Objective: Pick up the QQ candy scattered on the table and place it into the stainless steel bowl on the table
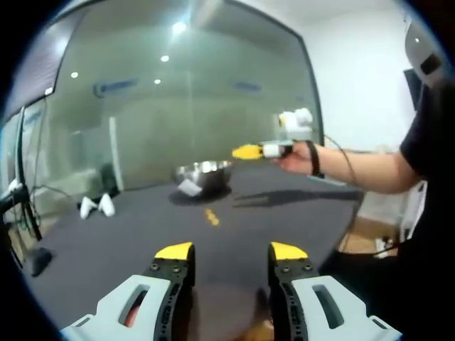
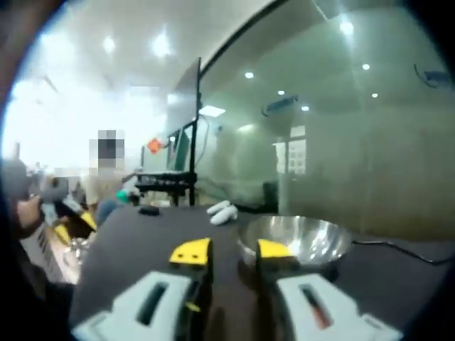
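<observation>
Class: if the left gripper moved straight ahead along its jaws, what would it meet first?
Probably the small yellow candy lying on the dark table, ahead of the open left gripper; the steel bowl sits beyond it. Depth is uncertain.

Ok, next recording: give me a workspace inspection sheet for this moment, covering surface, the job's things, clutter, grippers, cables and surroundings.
Surface: dark table, mostly bare.
Job's things: stainless steel bowl upright on the table, something pale against its near side; one yellow candy on the table nearer the camera.
Clutter: two small white objects on the table to one side; a dark item near the edge.
Grippers: left gripper open, empty, above the table; right gripper open, empty, close to the bowl, also seen in the left gripper view held in a hand.
Cables: a thin cable on the table beyond the bowl.
Surroundings: glass wall, ceiling lights, people at desks in the background.
</observation>
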Motion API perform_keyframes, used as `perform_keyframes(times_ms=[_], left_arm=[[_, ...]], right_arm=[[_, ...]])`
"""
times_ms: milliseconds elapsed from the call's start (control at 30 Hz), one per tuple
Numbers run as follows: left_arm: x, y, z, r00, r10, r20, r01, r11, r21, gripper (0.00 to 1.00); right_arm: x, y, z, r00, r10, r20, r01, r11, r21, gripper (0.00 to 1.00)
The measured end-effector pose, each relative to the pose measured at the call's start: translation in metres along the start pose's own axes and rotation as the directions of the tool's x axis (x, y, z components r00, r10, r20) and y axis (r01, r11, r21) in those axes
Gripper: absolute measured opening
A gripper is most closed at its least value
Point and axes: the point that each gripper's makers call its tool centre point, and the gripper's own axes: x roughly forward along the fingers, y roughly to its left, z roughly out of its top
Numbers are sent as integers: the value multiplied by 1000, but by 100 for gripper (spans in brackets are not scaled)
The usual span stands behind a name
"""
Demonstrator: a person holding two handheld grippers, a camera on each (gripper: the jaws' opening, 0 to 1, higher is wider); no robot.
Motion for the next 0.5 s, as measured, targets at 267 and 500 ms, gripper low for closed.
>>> perform_keyframes(times_ms=[267, 500], left_arm=[[-4, 4, 2, 1000, 14, 5, -14, 1000, 0, 42], [-4, 6, 1, 1000, 24, 4, -24, 1000, 0, 42]], right_arm=[[-17, 20, -23, 999, 14, -32, -13, 999, 32, 24], [-26, 36, -37, 995, 74, -62, -72, 997, 31, 24]])
